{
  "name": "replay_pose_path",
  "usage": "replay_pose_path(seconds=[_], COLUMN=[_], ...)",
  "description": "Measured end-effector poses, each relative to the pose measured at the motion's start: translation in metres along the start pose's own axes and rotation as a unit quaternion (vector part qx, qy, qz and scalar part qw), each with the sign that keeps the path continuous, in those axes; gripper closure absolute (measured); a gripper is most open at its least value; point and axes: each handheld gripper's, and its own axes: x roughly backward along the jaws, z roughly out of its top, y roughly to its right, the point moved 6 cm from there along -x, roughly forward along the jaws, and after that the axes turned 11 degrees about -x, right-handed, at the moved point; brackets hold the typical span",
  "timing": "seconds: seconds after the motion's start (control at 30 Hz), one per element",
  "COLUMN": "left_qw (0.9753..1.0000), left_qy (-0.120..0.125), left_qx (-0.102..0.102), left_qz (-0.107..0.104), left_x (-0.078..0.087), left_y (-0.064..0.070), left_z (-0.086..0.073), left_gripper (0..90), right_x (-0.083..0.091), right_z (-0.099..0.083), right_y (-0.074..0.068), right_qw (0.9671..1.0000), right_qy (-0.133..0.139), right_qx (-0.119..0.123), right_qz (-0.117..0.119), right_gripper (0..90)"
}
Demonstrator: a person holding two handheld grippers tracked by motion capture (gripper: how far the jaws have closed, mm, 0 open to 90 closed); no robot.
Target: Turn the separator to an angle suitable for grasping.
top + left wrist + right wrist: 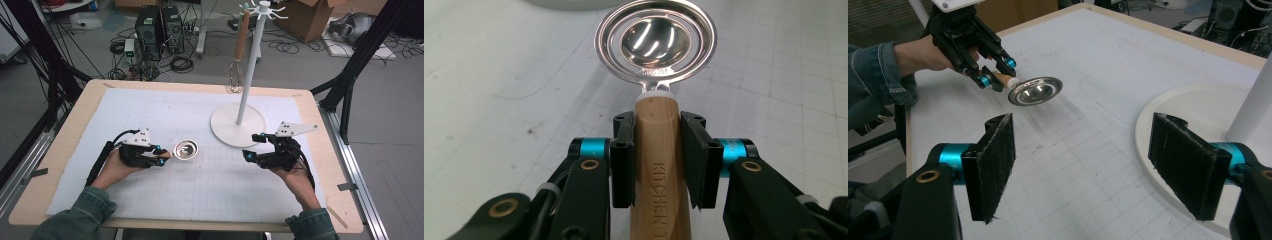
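A steel egg separator [185, 149] with a wooden handle [656, 165] is held roughly level just over the white mat, casting a shadow below it. My left gripper [162, 155] is shut on that handle, and the round slotted head [655, 42] sticks out past the jaws. The right gripper view shows the left gripper [993, 72] and the separator [1035, 91] from the side. My right gripper [254, 146] stands open with nothing between its pads [993, 160], beside the white stand's base [238, 125].
The white stand's pole [250, 65] rises at the back right of the gridded mat [165, 115], with a wooden-handled whisk [235, 75] hanging from a top hook. Its round base [1168, 100] lies close to the right gripper. Computers, cables and a cardboard box sit beyond the table.
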Motion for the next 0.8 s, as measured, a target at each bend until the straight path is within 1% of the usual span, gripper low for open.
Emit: replay_pose_path(seconds=[0.03,0.07,0.13,0.17,0.2,0.27,0.3,0.37,0.5,0.63,0.67,0.7,0.77,0.8], left_qw=[1.0,1.0,0.9999,0.9996,0.9996,0.9993,0.9991,0.9987,0.9978,0.9969,0.997,0.9966,0.9963,0.9959], left_qy=[0.0,0.002,0.003,-0.003,-0.002,0.002,0.002,0.0,0.0,-0.008,-0.008,-0.01,-0.01,-0.009], left_qx=[-0.004,-0.003,-0.008,-0.018,-0.018,-0.02,-0.024,-0.029,-0.035,-0.04,-0.038,-0.04,-0.042,-0.045], left_qz=[-0.005,-0.007,-0.015,-0.02,-0.021,-0.031,-0.035,-0.042,-0.057,-0.067,-0.068,-0.072,-0.074,-0.078], left_x=[-0.001,-0.003,-0.006,-0.007,-0.009,-0.012,-0.014,-0.016,-0.023,-0.027,-0.028,-0.028,-0.029,-0.03], left_y=[0.001,0.003,0.007,0.008,0.01,0.014,0.015,0.018,0.024,0.027,0.028,0.028,0.03,0.031], left_z=[0.001,0.002,0.004,0.005,0.006,0.008,0.009,0.01,0.013,0.012,0.012,0.011,0.012,0.012], left_gripper=[68.3,68.3,68.3,68.3,68.3,68.3,68.3,68.2,68.2,68.2,68.2,68.2,68.2,68.2], right_x=[0.0,-0.001,-0.002,-0.002,-0.002,-0.003,-0.003,-0.003,-0.003,-0.005,-0.005,-0.005,-0.006,-0.006], right_z=[-0.001,-0.001,-0.002,-0.003,-0.003,-0.003,-0.004,-0.004,-0.004,-0.004,-0.005,-0.005,-0.004,-0.005], right_y=[-0.001,0.0,-0.001,-0.001,-0.001,-0.001,-0.001,-0.001,-0.002,-0.001,-0.002,-0.002,-0.002,-0.003], right_qw=[1.0,1.0,1.0,1.0,1.0,1.0,1.0,1.0,1.0,1.0,1.0,1.0,1.0,0.9999], right_qy=[-0.003,-0.002,-0.004,-0.004,-0.004,-0.004,-0.005,-0.004,-0.007,-0.006,-0.008,-0.008,-0.007,-0.009], right_qx=[-0.003,-0.001,0.0,-0.002,-0.003,0.001,-0.003,-0.001,-0.003,0.001,-0.002,-0.002,0.002,-0.001], right_qz=[0.001,0.001,0.001,0.001,0.003,0.001,0.003,0.002,0.002,0.002,0.003,0.004,0.003,0.005], right_gripper=[26.2,26.3,26.3,26.3,26.3,26.3,26.3,26.3,26.3,26.3,26.3,26.3,26.3,26.3])
